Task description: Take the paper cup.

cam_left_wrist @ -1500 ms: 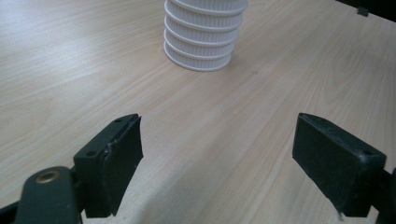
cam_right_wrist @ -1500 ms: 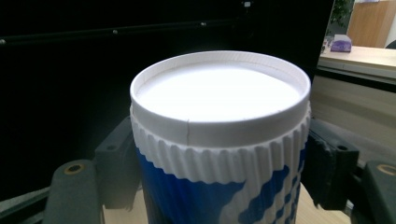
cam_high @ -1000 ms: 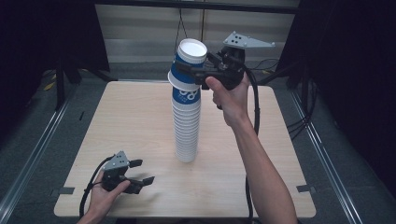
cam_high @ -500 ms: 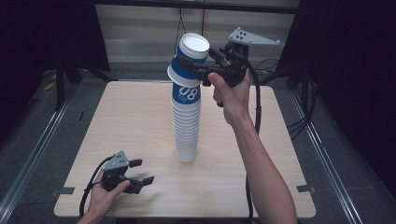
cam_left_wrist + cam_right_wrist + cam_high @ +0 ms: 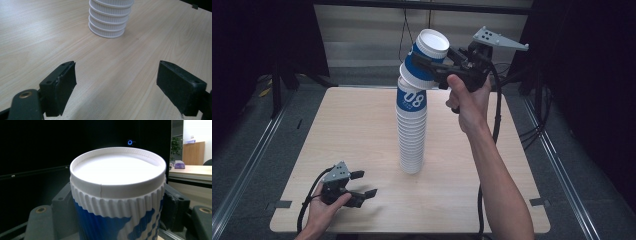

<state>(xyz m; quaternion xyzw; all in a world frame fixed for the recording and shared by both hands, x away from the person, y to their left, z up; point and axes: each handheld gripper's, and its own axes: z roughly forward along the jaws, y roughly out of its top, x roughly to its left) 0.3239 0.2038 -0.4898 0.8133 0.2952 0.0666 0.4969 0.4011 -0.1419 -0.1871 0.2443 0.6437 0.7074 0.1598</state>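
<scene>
High view: a tall stack of cups (image 5: pixel 411 131) stands upside down near the middle of the counter (image 5: pixel 362 125). The cups are white with ribs, and the upper ones have blue sides with white marks. The right gripper (image 5: pixel 429 67) is up at the top of the stack. Its fingers are clenched on the top cup (image 5: pixel 426 56), one on each side. That cup leans over toward the person's right hand (image 5: pixel 467 102). It is tipped away from the cup under it, so it looks like the person is pulling it off the stack. Tipping it may help it come loose, because the cups sit tight inside each other.

In the right gripper view the top cup (image 5: pixel 117 195) is very close. Its white flat bottom faces up and its blue side sits between the two black fingers (image 5: pixel 61 207), which press on it from both sides. The jaws have just been closing a little on the cup, for a firmer hold.

The left gripper (image 5: pixel 362 184) waits low at the near left part of the counter, well apart from the stack. The left hand (image 5: pixel 324 207) holds it flat and pointing toward the stack. In the left gripper view its fingers (image 5: pixel 62 82) are released and wide apart, with only bare wood between them. The bottom of the stack (image 5: pixel 110 18) is farther off ahead. This gripper seems to be resting, maybe ready to hold the stack if it wobbles.

The stack is tall and thin, so a hard tug could knock it over. A slow lift looks safest.
</scene>
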